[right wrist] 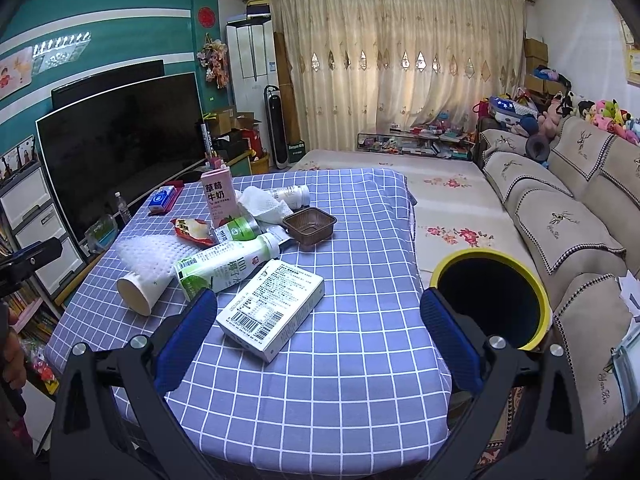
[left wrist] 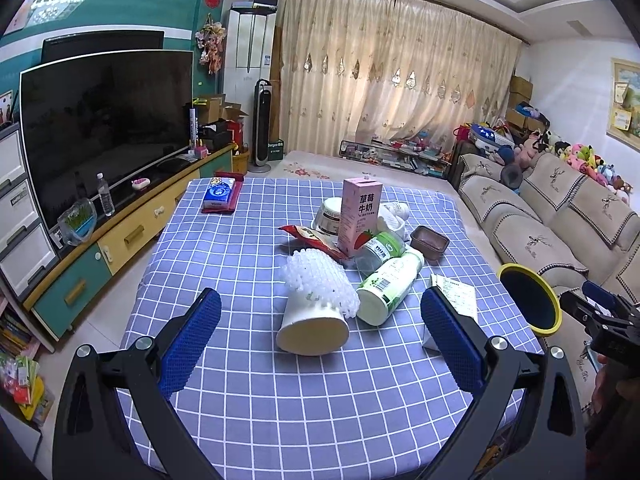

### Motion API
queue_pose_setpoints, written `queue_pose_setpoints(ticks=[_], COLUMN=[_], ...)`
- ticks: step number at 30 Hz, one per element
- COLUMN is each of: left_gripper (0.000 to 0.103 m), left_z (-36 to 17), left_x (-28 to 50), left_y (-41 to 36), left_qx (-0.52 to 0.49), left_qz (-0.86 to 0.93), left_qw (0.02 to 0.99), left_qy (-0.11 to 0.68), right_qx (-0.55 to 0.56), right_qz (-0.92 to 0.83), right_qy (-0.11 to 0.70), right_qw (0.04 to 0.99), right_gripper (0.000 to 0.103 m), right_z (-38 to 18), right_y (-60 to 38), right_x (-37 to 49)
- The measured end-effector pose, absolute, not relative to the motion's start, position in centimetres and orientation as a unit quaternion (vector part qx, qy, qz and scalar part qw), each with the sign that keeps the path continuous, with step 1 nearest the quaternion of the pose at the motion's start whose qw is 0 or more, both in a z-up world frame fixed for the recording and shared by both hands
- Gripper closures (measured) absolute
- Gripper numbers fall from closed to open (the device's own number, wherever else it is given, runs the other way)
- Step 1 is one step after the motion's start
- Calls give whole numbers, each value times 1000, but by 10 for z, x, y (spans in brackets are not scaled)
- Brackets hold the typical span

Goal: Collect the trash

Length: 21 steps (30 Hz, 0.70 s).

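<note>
Trash pile (left wrist: 352,248) sits mid-bench (left wrist: 280,400), yellow-rimmed bin (right wrist: 492,296) just beside; left tool (left wrist: 320,336) and right tool (right wrist: 320,328) both spread wide, holding nothing.

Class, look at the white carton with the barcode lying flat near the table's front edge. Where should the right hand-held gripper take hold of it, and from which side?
Grip the white carton across its two long side faces near the middle, coming down from above and from the near edge. It lies flat with its broad printed face up, so only the narrow width suits the open right hand-held gripper. The bottle crowds its far end.
</note>
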<state>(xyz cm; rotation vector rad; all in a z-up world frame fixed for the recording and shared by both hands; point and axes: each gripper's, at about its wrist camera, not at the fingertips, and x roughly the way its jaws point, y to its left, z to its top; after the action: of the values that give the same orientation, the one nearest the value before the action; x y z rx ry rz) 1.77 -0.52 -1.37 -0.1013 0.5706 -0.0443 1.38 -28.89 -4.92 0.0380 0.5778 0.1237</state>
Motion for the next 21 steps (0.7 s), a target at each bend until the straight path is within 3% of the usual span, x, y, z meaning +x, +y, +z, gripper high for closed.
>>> queue_pose_setpoints(ticks=[21], left_gripper=[5], left_z=[-19], left_x=[23], left_y=[-7], left_qx=[-48], left_qz=[-25], left_qw=[956], left_qy=[289], right_qx=[20], right_qz=[62], right_qy=[292], right_qw=[954], right_gripper=[6], right_z=[-55], right_y=[-288], right_x=[19])
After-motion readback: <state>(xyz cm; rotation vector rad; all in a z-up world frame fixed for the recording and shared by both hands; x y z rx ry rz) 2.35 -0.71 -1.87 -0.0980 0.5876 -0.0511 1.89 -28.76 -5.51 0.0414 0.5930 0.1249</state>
